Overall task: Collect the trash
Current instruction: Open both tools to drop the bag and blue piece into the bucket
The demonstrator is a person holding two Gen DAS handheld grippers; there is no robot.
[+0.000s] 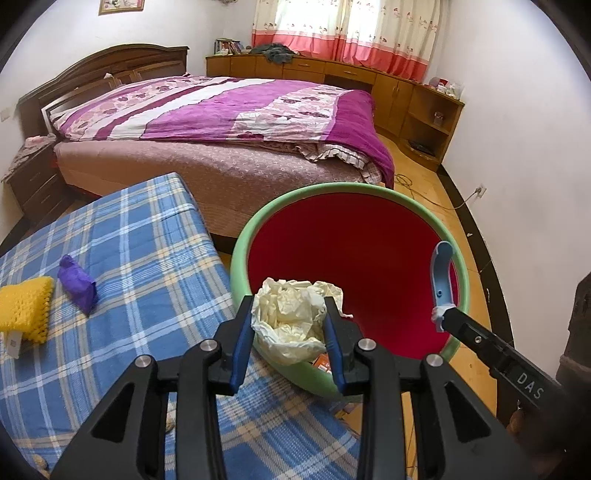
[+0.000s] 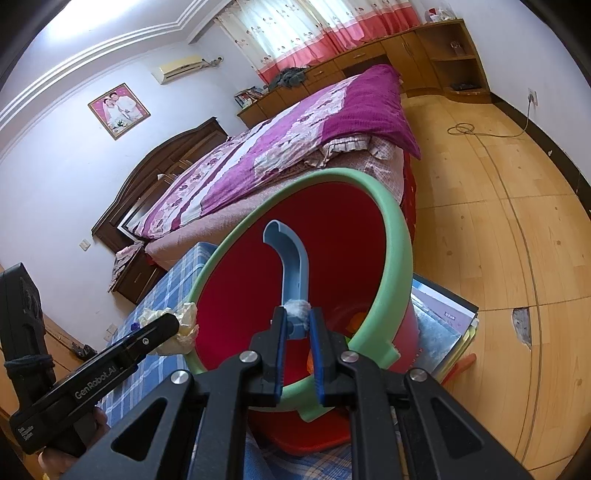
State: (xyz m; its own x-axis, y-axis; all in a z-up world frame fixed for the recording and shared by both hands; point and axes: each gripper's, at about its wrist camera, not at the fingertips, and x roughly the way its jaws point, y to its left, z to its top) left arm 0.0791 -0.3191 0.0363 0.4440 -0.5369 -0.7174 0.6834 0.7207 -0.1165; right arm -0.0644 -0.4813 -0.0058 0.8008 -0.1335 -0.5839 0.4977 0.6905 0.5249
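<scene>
Far across the room I see the bed (image 1: 221, 122) under its purple floral quilt (image 1: 258, 107), with wooden cabinets (image 1: 332, 74) along the far wall below the pink curtains (image 1: 343, 29). Nearer, on the left, lies the blue plaid cloth (image 1: 129, 258) over a low surface. Just to its right stands the red bin (image 1: 354, 266) with a green rim (image 1: 258, 229), tilted so its mouth faces me; some orange scraps lie at its bottom.

My left gripper (image 1: 290, 321) is closed partway on a crumpled cream paper wad (image 1: 291, 314), both blue pads pressing its sides, and I hold it at the near left rim of the bin. My right gripper (image 2: 297, 325) is pinched almost fully together on the wrapped end of a curved blue plastic piece (image 2: 290, 266), which reaches up over the bin's open mouth.

On the plaid cloth to the left rest a yellow knitted sponge (image 1: 26, 310) and, just beside it on its right, a small purple wrapper (image 1: 77, 284).
</scene>
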